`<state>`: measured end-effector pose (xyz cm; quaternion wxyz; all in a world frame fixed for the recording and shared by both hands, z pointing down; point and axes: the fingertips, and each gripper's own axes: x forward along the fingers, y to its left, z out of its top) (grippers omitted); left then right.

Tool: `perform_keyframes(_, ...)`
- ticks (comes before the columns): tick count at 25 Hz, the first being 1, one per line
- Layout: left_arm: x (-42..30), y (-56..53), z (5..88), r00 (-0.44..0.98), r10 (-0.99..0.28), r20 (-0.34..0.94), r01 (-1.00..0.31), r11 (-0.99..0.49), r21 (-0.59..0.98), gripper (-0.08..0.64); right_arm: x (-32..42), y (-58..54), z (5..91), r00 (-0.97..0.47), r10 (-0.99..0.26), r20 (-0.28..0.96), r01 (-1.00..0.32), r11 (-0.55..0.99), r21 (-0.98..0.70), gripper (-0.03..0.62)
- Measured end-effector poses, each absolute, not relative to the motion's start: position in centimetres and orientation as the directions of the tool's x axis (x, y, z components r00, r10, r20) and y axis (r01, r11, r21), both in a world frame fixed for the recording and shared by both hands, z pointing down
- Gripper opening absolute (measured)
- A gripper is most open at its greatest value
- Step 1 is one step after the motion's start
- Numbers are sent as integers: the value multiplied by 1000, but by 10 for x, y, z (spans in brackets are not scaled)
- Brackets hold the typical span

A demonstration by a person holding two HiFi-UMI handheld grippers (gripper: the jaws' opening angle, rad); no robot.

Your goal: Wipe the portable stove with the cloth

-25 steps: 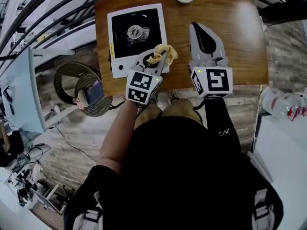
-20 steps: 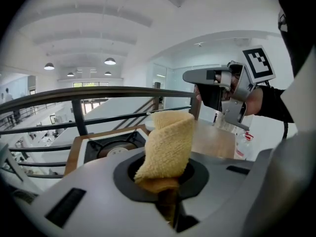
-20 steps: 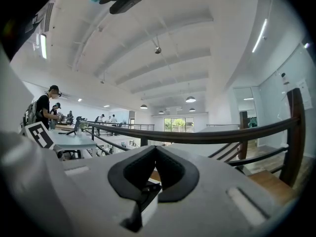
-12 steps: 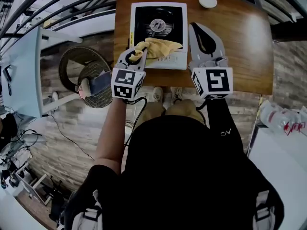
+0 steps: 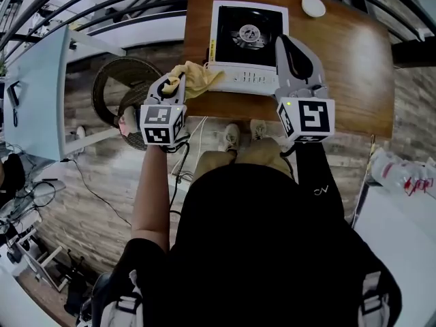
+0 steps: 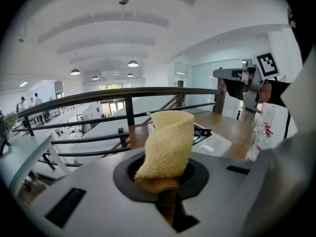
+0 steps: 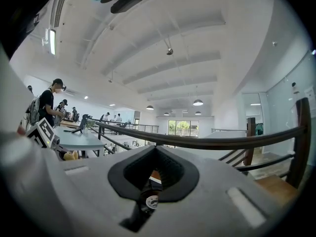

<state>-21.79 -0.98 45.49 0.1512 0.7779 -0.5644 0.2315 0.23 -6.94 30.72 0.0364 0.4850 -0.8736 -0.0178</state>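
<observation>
The portable stove (image 5: 248, 43), white with a black top and a round burner, stands on the wooden table (image 5: 347, 60). My left gripper (image 5: 176, 84) is shut on the yellow cloth (image 5: 196, 75), which hangs at the stove's front left corner, over the table's left edge. In the left gripper view the cloth (image 6: 168, 144) stands folded up out of the closed jaws, with the stove (image 6: 213, 141) behind it. My right gripper (image 5: 291, 53) is shut with nothing in it and lies over the stove's right side. Between its jaws the burner (image 7: 151, 202) shows.
A small white round object (image 5: 313, 6) lies at the table's far edge. A wicker stool (image 5: 116, 90) stands left of the table, and a dark railing (image 6: 123, 95) runs beyond it. A pale blue table (image 5: 37, 101) is further left.
My left gripper has dragged the cloth leftward along the stove's front, from its right front corner to past its left corner. The right gripper now overlaps the stove's right side.
</observation>
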Motion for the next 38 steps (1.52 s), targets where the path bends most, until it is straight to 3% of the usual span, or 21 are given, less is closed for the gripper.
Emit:
perform_keyframes(3, -209, -9, 441, 294, -816, 498, -930, -365, -49, 29, 6, -63, 309, -498, -866, 46, -863, 500, 69, 3)
perform_keyframes(8, -137, -17, 404, 481, -786, 389, -846, -532, -27, 29, 29, -50, 314, -442, -894, 69, -888, 447, 105, 3)
perform_keyframes(13, -34, -20, 401, 689, -657, 306, -694, -720, 19, 29, 78, -39, 313, -338, -937, 85, -929, 347, 130, 3)
perform_keyframes(19, 61, -10, 421, 822, -486, 296, -531, -842, 93, 29, 125, -25, 323, -224, -967, 123, -964, 239, 115, 3)
perform_keyframes(25, 43, -21, 479, 733, -510, 450, -616, -778, 123, 29, 133, -23, 323, -211, -969, 129, -969, 225, 104, 3)
perform_keyframes(32, -57, -19, 486, 566, -649, 509, -783, -616, 85, 29, 113, -34, 320, -281, -952, 120, -949, 295, 115, 3)
perform_keyframes(38, -154, -4, 490, 374, -750, 546, -902, -431, 26, 29, 55, -47, 326, -425, -900, 98, -892, 435, 125, 3)
